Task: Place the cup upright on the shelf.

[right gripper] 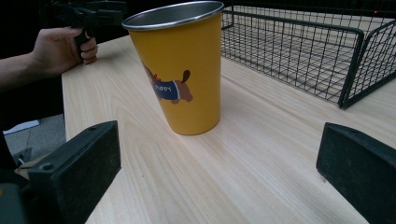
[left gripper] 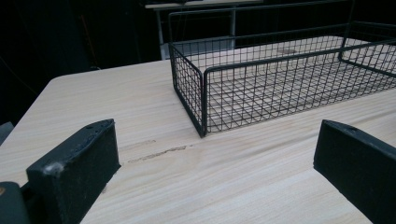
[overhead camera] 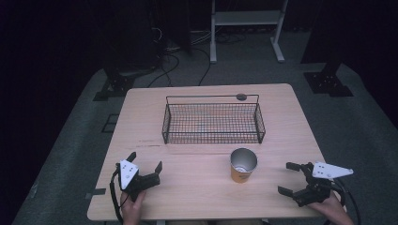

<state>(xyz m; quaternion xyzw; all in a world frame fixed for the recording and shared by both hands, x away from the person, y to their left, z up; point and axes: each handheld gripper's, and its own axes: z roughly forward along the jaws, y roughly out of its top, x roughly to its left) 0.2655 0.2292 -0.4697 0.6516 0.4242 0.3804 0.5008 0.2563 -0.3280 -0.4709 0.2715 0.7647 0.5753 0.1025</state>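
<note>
**Yellow cup at the near edge of the worktop, both grippers released**

Item: one yellow cup (overhead camera: 243,165), metal-lined, printed with a cartoon dog, standing upright near the middle of the worktop's near edge, just in front of the wire basket (overhead camera: 212,123) and apart from it. The basket is set toward the far edge and holds nothing that can be seen.

Right gripper (overhead camera: 292,178): held near the near right corner, jaws spread wide, nothing between them; the cup is framed ahead of them in the right gripper view (right gripper: 180,70). Left gripper (overhead camera: 145,160): held near the near left corner, jaws likewise spread and empty, pointed toward the basket's near left corner (left gripper: 203,100).

Step judged to be in hand: the cup is to be reached by the right gripper. Handling note: the cup tapers toward its base, so a grip at mid-height, jaws level and square to the wall, is advised; a grip close to the rim is likely to tip it. Closure should be gentle, since the wall looks smooth.

Surface: pale wood-grain worktop (overhead camera: 197,187), with a faint scuff near the basket's left corner.

Room: dark, grey carpet, trailing cables, a white frame stand (overhead camera: 246,21) beyond the far edge.
</note>
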